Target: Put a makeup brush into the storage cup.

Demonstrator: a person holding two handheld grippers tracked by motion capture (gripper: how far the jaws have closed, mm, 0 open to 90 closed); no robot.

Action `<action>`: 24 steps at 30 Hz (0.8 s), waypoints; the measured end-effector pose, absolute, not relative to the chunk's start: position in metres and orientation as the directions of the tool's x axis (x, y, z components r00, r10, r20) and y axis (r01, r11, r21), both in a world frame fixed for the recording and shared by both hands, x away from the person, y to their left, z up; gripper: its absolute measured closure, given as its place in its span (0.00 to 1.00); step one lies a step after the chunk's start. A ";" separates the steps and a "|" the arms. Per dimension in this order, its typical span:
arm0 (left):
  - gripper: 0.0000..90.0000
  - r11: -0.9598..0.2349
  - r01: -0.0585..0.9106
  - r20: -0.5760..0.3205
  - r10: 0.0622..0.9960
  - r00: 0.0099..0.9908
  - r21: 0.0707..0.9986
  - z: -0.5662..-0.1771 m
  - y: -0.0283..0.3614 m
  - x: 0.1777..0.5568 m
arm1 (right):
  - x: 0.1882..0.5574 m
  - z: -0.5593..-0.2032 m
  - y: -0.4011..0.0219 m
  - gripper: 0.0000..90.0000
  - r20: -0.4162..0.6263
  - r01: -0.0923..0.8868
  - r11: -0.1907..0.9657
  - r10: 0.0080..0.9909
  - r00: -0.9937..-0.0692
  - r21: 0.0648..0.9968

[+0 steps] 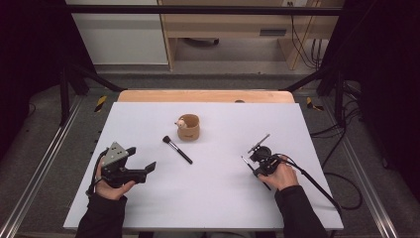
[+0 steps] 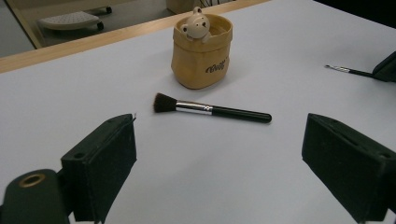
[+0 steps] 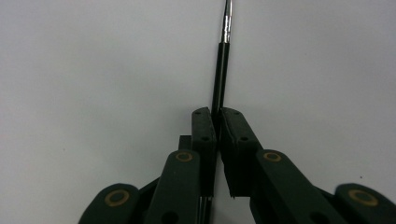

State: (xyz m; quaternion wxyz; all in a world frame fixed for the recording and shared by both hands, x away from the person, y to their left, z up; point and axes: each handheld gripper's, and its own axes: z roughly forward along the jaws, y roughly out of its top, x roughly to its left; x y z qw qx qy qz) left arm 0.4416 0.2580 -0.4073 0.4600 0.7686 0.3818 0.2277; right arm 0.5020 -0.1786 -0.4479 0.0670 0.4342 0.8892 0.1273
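On the white table (image 1: 218, 198), my right gripper (image 1: 258, 163) (image 3: 217, 114) is shut on the black handle of a thin brush (image 3: 223, 51) that lies flat; its silver ferrule and tip (image 1: 245, 161) stick out past the jaws. The left gripper view catches that tip (image 2: 343, 70) at far right. My left gripper (image 1: 142, 159) (image 2: 218, 140) hovers open at the left with nothing between its jaws. Ahead of it lies a thick makeup brush (image 1: 177, 149) (image 2: 212, 110) with a black handle and dark bristles. Behind that stands a tan pouch (image 1: 189, 128) (image 2: 201, 51) with a small bear figure in it.
A second thin, stick-like item (image 1: 259, 142) lies just beyond my right gripper. A wooden strip (image 1: 205, 95) edges the table's far side, with metal frame rails on both sides. Cables trail off the right edge.
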 end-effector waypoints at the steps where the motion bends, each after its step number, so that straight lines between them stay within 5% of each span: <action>1: 0.11 -0.287 0.377 0.000 0.796 0.605 0.881 -0.407 0.258 0.442 | 0.502 -0.448 -0.178 0.94 -0.009 0.757 0.588 0.792 -0.611 0.285; 10: 0.11 -0.290 0.377 0.001 0.794 0.608 0.879 -0.408 0.256 0.442 | 0.500 -0.447 -0.178 0.95 -0.008 0.760 0.577 0.798 -0.603 0.299; 24: 0.11 -0.281 0.379 -0.010 0.792 0.610 0.882 -0.407 0.250 0.440 | 0.484 -0.427 -0.184 0.95 0.046 0.716 0.530 0.788 -0.613 0.455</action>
